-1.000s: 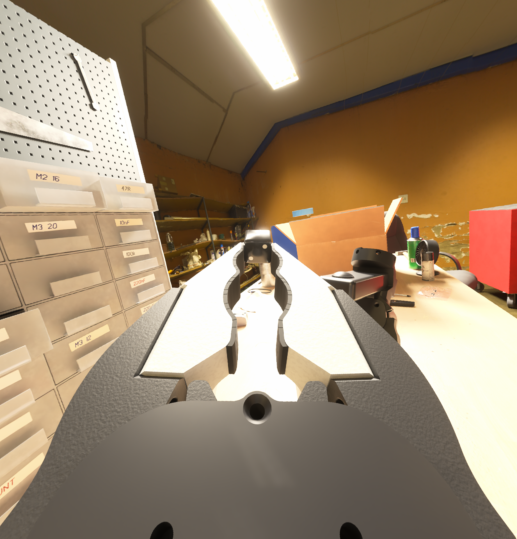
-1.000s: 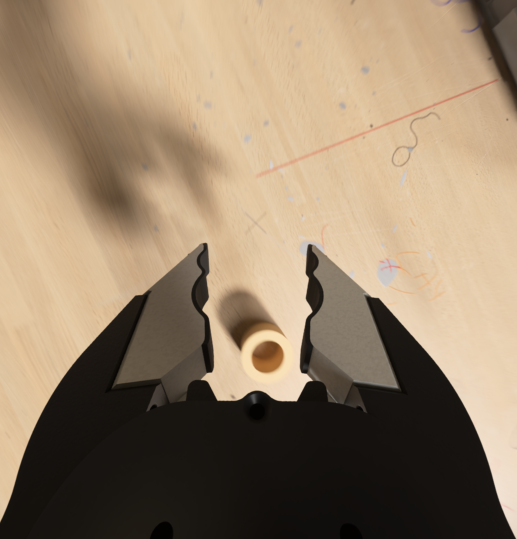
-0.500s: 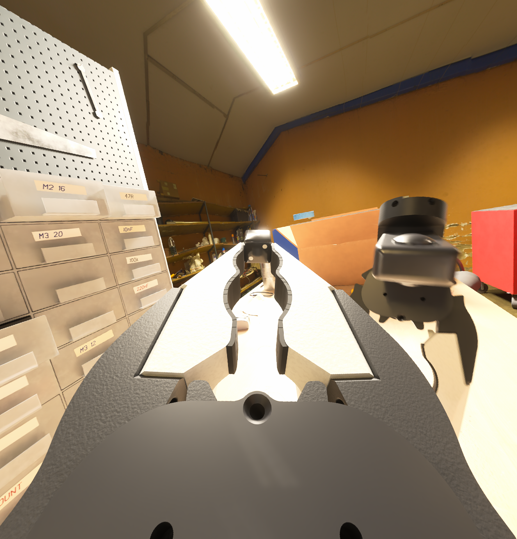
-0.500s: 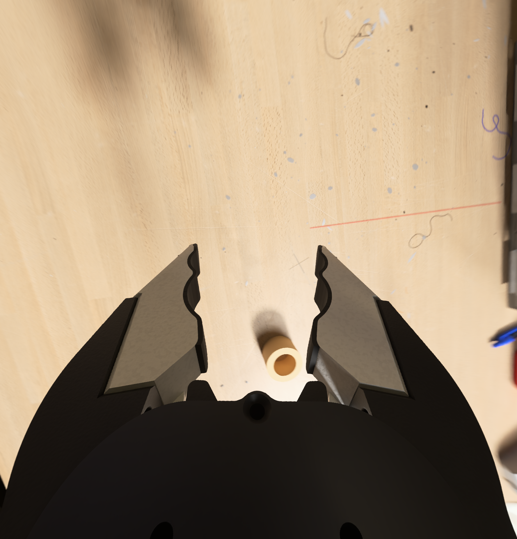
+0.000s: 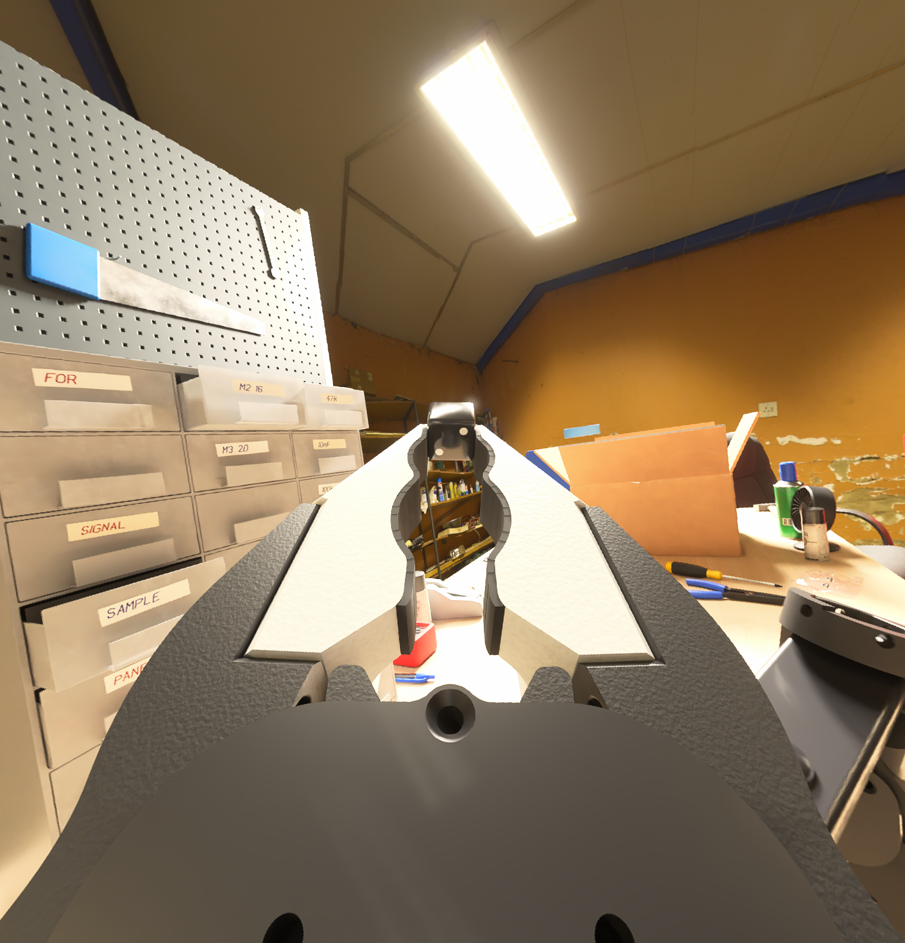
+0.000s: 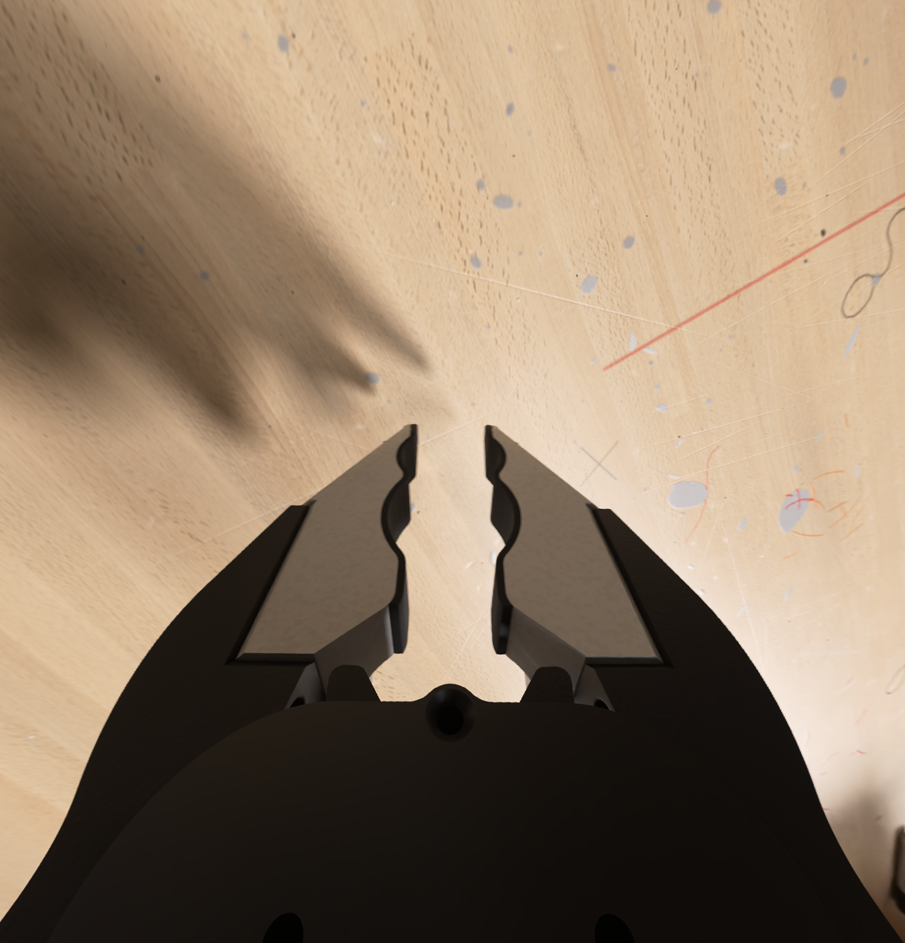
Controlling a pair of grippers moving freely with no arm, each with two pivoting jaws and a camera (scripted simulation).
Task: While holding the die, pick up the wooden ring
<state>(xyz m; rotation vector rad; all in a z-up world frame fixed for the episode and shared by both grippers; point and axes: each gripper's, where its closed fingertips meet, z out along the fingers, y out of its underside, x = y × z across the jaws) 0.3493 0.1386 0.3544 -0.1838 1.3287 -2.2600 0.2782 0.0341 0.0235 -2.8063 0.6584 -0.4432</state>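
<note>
- Left wrist view: the left gripper (image 5: 450,433) is raised above the workbench (image 5: 777,576) and pinches a black die (image 5: 450,429) with white pips between its fingertips, beside the parts drawers (image 5: 113,485) and the pegboard (image 5: 149,214). So the holding half of the task is in hand.
- The right gripper's dark body (image 5: 848,678) shows at the lower right edge, tipped toward the bench.
- Right wrist view: the right gripper (image 6: 451,428) points down at the bare wooden benchtop (image 6: 542,178). Its jaws stand narrowly apart, and nothing shows between them.
- The wooden ring is out of sight in both views, so I cannot tell where it lies. It looks not yet picked up.
- Next move, as I judge it: find the ring again, spread the jaws, centre them over it, then descend and close, all with the die kept clamped.
</note>
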